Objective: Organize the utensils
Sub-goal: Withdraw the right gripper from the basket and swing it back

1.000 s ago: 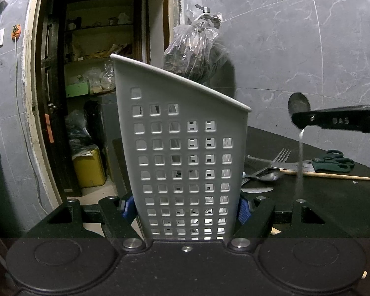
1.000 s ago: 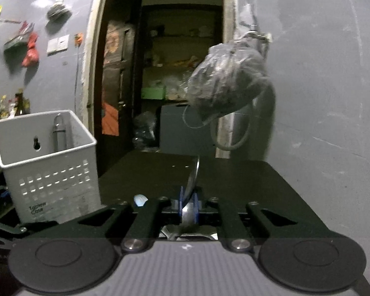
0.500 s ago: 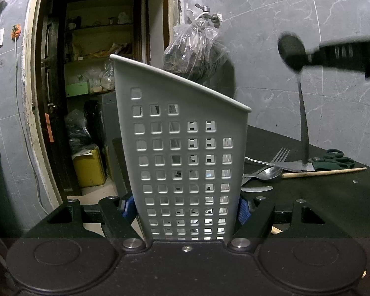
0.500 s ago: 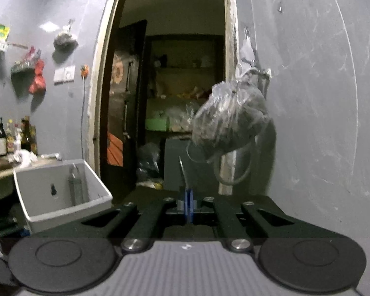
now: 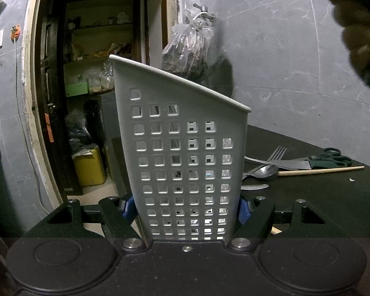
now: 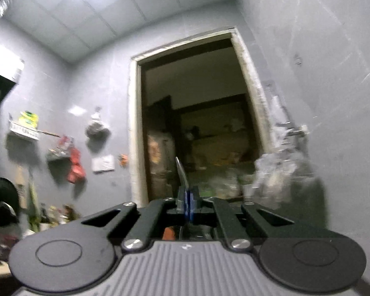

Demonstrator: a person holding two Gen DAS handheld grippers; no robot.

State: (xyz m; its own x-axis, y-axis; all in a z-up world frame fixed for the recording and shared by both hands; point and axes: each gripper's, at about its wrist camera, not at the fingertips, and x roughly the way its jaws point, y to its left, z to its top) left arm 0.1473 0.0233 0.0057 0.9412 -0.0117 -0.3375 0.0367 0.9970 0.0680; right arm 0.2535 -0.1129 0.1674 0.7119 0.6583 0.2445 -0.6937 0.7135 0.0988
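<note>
Currently the left tool (image 5: 186,207) is clamped on the white perforated caddy (image 5: 182,148), holding it upright at the desk's (image 5: 308,197) near edge. Right tool (image 6: 185,206) pinches a thin metal utensil (image 6: 181,174), tip up, raised high. Fork (image 5: 275,154), spoon (image 5: 265,170) and scissors (image 5: 330,159) wait toward the far right edge. Step: transfer to caddy. Next: lower the utensil into the open top.

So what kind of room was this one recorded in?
Most likely a home kitchen beside a pantry: cutlery such as a fork lies on the dark counter, a tap juts from the grey tiled wall, and a doorway shows stocked shelves.
</note>
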